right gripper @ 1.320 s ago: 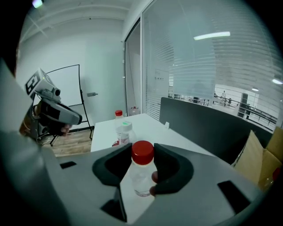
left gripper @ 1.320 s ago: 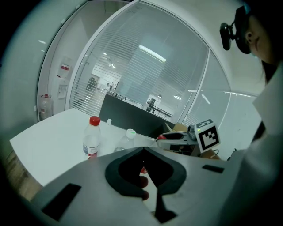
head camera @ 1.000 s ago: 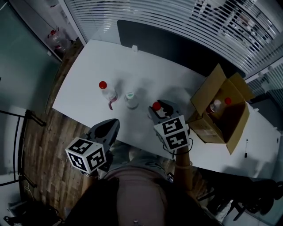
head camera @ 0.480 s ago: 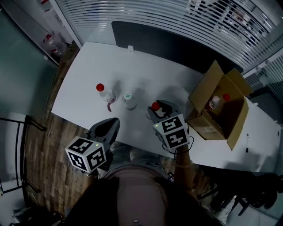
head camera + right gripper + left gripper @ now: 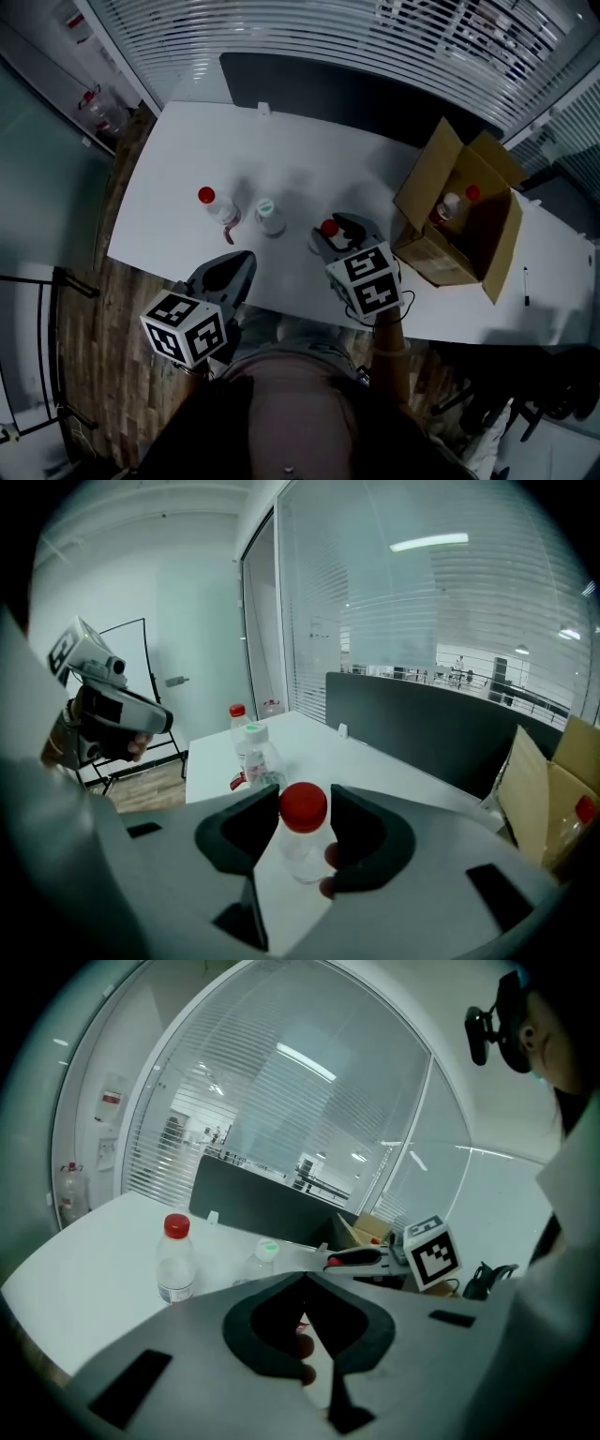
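Right gripper (image 5: 305,801): fingers closed to a narrow gap, pinching the red-capped bottle (image 5: 302,829) at cap and neck. The cap fills the gap between the pads and the body hangs below the fingers. Cannot tell if its base rests on the white table (image 5: 187,141).

Handling: small clear plastic bottle, likely light, with thin, smooth walls that would dent or slip under a squeeze. The hard cap and neck ring are the best place to hold it, and that is where the pads sit now. A hold that high may let the body swing.

Left gripper (image 5: 305,1279): fingers fully together, nothing between them. It hangs off the table's near edge, well apart from any bottle.

Around: past the right fingertips and to their left stand a green-capped bottle (image 5: 253,750) and, beyond it, a second red-capped bottle (image 5: 238,716), both upright and near each other. To the right of the right fingers is an open cardboard box (image 5: 441,258) with flaps up and bottles inside. Its near flap is the closest obstacle on that side.
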`<state>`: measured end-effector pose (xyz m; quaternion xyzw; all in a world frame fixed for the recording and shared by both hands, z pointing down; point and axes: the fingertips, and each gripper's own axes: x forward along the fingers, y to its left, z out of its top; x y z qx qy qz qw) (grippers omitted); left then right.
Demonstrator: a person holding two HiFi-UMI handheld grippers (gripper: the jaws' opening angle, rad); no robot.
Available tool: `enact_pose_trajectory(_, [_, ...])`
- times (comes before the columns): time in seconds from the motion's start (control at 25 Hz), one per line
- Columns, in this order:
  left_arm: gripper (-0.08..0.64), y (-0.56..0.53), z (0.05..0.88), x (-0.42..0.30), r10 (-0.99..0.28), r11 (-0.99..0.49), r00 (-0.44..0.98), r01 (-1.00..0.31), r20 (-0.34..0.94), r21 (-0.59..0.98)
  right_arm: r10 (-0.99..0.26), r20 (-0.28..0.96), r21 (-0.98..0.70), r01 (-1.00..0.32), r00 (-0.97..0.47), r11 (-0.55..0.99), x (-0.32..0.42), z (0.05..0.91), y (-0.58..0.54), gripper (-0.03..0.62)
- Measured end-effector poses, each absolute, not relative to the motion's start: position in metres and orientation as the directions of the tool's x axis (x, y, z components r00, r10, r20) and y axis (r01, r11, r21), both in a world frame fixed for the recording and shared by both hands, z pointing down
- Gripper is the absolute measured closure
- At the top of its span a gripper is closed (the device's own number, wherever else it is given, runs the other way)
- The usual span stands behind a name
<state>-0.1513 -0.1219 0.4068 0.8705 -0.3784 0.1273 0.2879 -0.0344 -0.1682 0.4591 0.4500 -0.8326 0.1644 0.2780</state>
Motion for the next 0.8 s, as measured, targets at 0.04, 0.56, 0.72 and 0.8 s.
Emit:
enact_pose_trajectory(0.04, [0.552,-0.122,0.406,-0.151,-0.580,-0.555,0.687,-0.727,0.438,0.405,-0.664,0.608,-0.022,-0.845,-0.435,0.534,-0.034,0.458,-0.167,0.431])
enact_pose_trajectory(0.56, [0.552,-0.126,0.400,-0.147,-0.491,-0.663,0.764,-0.640,0.418,0.390,-0.777,0.524,-0.010,-0.914,-0.350,0.405,-0.026,0.430,-0.150,0.433])
enact_pose_trajectory(0.72, [0.552,-0.125,0.401,-0.142,-0.461,-0.691,0.784,-0.612,0.417,0.386,-0.816,0.488,0.000,-0.935,-0.310,0.355,-0.018,0.421,-0.144,0.433])
enact_pose_trajectory(0.8, [0.552,-0.123,0.401,-0.139,-0.448,-0.703,0.792,-0.598,0.414,0.384,-0.827,0.479,0.001,-0.942,-0.293,0.335,-0.013,0.418,-0.139,0.435])
